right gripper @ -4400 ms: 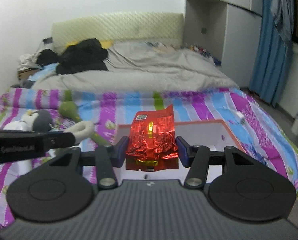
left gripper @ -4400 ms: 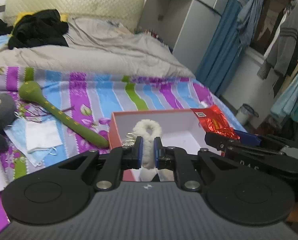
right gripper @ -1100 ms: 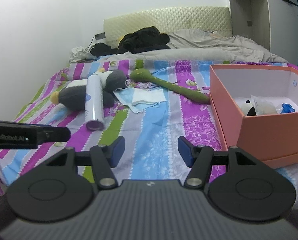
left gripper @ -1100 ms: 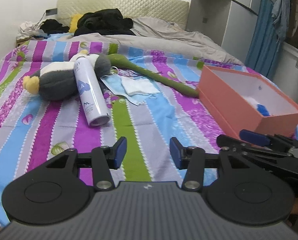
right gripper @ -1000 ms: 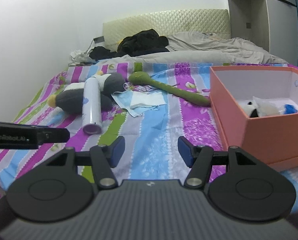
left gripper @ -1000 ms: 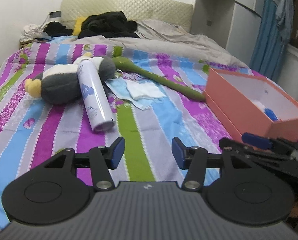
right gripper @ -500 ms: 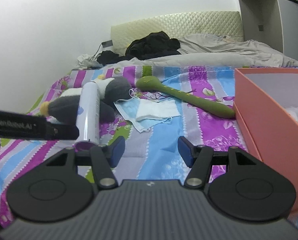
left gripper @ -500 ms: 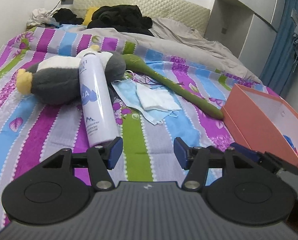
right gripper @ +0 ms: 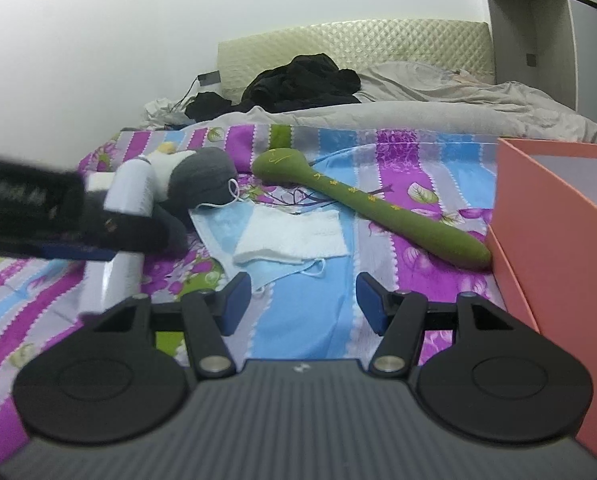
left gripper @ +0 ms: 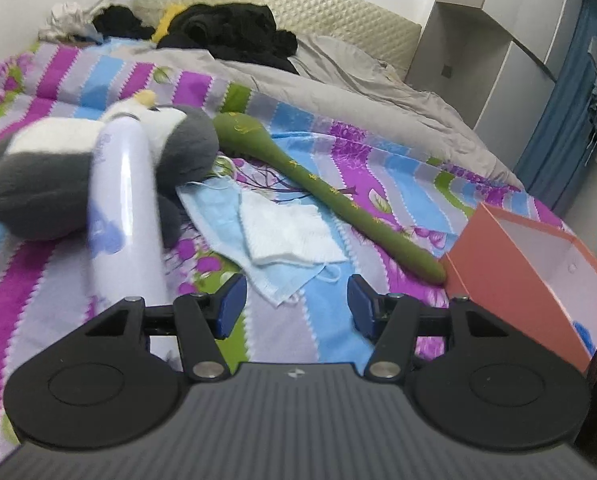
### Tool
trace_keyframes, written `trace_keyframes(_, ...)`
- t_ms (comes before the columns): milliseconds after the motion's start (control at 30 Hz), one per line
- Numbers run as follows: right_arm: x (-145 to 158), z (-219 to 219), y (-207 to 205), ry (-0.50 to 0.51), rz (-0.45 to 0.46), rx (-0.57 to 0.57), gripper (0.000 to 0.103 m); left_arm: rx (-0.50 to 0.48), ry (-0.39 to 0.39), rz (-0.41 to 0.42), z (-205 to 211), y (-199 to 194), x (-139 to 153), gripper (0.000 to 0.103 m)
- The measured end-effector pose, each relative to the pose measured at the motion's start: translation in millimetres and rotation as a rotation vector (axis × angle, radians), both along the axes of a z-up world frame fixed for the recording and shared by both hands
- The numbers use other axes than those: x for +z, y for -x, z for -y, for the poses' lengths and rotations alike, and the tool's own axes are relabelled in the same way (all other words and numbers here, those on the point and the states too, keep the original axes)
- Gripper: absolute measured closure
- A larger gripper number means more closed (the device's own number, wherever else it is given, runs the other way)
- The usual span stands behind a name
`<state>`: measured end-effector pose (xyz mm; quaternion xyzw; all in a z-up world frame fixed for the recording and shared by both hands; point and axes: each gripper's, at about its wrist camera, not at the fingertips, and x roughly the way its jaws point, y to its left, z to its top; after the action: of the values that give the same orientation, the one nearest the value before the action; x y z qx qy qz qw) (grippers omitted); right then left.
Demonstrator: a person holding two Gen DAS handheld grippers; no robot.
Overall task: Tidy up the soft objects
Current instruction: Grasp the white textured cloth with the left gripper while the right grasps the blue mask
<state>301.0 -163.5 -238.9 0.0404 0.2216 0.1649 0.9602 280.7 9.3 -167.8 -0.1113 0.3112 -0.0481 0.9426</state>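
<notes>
Both tongs, left tongs and right tongs, gaped empty. The face masks lay at twelve o'clock; best to descend squarely, pinching the whole stack, clear of the spray can.

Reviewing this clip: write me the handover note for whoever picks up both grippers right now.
Left gripper: open, empty. Right gripper: open, empty.
On the striped bedspread: plush penguin with the spray can lying against it, blue face masks, green plush stick with its tip at the pink box.
Done: something blue shows inside the box.
Left: box the penguin, masks and stick.
</notes>
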Motion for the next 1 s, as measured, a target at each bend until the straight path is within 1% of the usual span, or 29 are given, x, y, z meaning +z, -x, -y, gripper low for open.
trace_keyframes(67, -5, -4, -10, 0.007, -0.006, 0.02, 0.042, -0.005, 0.029, -0.016, -1, -21, -4, 0.042)
trace_keyframes(167, -11, -14, -21, 0.034, -0.004, 0.068, 0.042, -0.017, 0.049, -0.052, -3, -54, -12, 0.042)
trace_keyframes(267, -15, -23, -32, 0.05, -0.015, 0.111, 0.044, -0.033, 0.047, -0.094, -6, -85, -21, 0.042)
trace_keyframes(367, -18, -30, -43, 0.035, -0.026, 0.153, 0.044, -0.04, 0.027, -0.126, -8, -111, -29, 0.042)
trace_keyframes(500, -28, -44, -60, 0.039, -0.06, 0.204, 0.051, -0.051, 0.039, -0.18, -14, -138, -42, 0.042)
trace_keyframes(633, -33, -56, -72, 0.061, -0.073, 0.25, 0.052, -0.06, 0.045, -0.229, -19, -157, -53, 0.043)
trace_keyframes(700, -35, -61, -76, 0.079, -0.078, 0.261, 0.053, -0.06, 0.03, -0.245, -20, -163, -57, 0.044)
trace_keyframes(800, -38, -68, -79, 0.121, -0.085, 0.266, 0.053, -0.075, 0.027, -0.263, -21, -172, -63, 0.055)
trace_keyframes(867, -38, -75, -77, 0.162, -0.078, 0.265, 0.054, -0.081, 0.031, -0.271, -22, -176, -65, 0.071)
trace_keyframes(900, -38, -76, -77, 0.176, -0.074, 0.264, 0.056, -0.085, 0.037, -0.275, -23, -178, -66, 0.074)
trace_keyframes(933, -39, -77, -76, 0.185, -0.072, 0.259, 0.061, -0.086, 0.041, -0.278, -22, -178, -68, 0.08)
trace_keyframes(967, -38, -77, -75, 0.191, -0.07, 0.247, 0.065, -0.083, 0.041, -0.283, -22, -179, -69, 0.083)
trace_keyframes(1000, -38, -76, -75, 0.193, -0.069, 0.239, 0.074, -0.084, 0.036, -0.284, -21, -179, -70, 0.086)
